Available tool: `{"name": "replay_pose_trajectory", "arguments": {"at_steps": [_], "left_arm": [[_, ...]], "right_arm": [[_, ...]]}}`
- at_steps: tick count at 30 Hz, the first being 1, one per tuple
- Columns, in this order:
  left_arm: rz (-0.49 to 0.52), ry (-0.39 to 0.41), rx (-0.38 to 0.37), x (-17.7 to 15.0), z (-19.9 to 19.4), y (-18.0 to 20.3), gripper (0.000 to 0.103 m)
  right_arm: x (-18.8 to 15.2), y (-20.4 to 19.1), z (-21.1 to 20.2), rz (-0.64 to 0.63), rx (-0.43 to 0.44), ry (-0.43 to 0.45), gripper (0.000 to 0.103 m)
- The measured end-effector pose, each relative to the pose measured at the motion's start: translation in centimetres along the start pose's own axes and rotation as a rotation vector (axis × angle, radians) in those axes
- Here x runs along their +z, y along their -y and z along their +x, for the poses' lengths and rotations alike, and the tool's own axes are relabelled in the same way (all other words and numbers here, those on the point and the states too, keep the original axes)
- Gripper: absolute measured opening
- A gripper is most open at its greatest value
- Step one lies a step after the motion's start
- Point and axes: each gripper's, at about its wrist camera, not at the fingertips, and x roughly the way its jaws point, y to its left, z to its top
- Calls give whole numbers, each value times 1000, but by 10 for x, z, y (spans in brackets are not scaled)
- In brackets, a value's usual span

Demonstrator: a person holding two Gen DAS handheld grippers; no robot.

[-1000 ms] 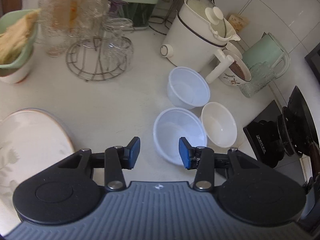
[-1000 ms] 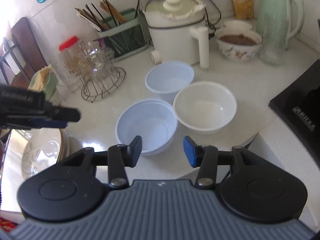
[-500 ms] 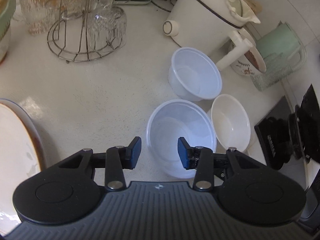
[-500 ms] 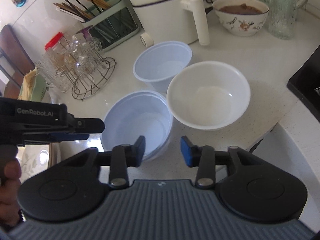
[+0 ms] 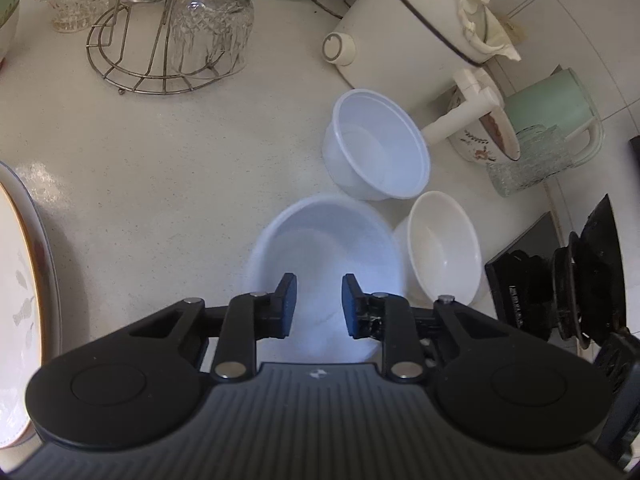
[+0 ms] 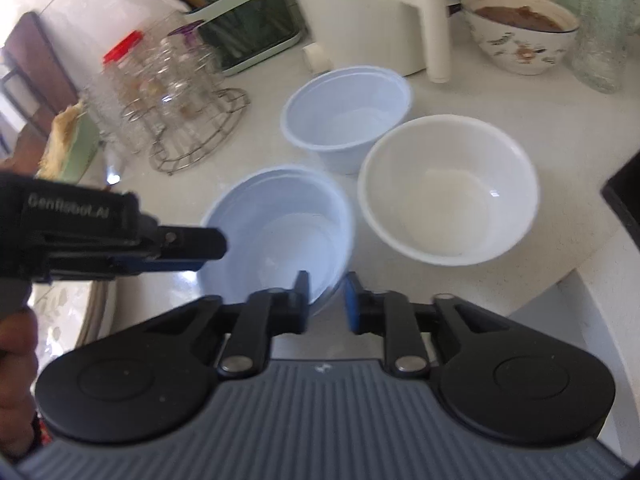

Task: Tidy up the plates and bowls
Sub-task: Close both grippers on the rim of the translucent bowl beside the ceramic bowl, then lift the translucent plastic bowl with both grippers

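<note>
Translucent plastic bowl [image 6: 280,232] sits on counter [image 5: 160,168], beside white bowl [image 6: 448,188]. Since a second ago both grippers dropped onto it: right gripper [image 6: 326,300] closing across near rim, left gripper [image 5: 316,304] closing at opposite rim. Lift looks imminent.

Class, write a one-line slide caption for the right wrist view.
Right gripper closing on the near rim of the pale blue bowl, left gripper at its far side, white bowl beside.
</note>
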Motion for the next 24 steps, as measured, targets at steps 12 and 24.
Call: {"name": "replay_pose_trajectory", "arguments": {"at_steps": [12, 24], "left_arm": [[17, 51, 109, -2, -23, -11, 28], [16, 33, 252, -4, -26, -41, 43]], "right_arm": [[6, -13, 14, -43, 50, -34, 8], [15, -25, 25, -65, 86, -45, 8]]}}
